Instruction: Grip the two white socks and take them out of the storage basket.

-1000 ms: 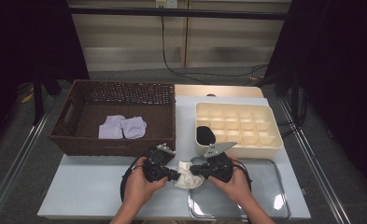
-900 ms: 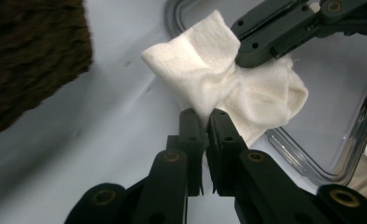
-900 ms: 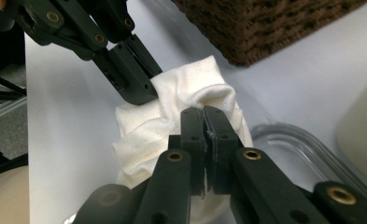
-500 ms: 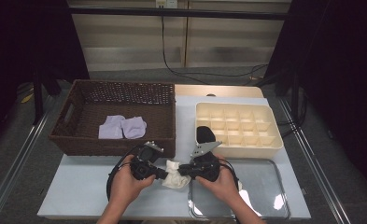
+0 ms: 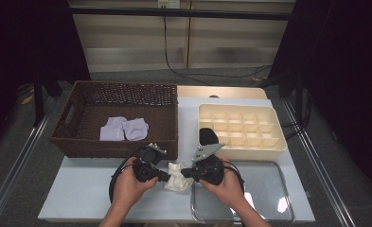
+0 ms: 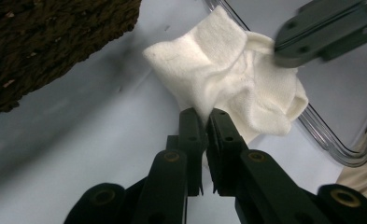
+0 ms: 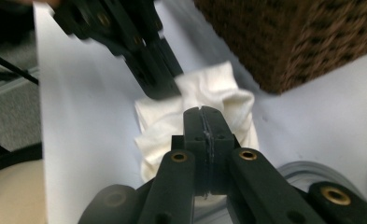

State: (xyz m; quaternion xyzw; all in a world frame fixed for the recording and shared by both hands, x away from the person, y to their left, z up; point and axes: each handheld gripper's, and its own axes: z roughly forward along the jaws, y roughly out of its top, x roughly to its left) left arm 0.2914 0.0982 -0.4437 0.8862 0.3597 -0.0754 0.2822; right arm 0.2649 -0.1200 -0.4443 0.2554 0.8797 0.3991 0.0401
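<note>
No text, label, brand, number or sign can be read in any of the views. No printing is seen on the objects, and nothing is written on the surface.

High view looks down; both tongs views sit close, sharing the white sock (image 5: 177, 176).
</note>
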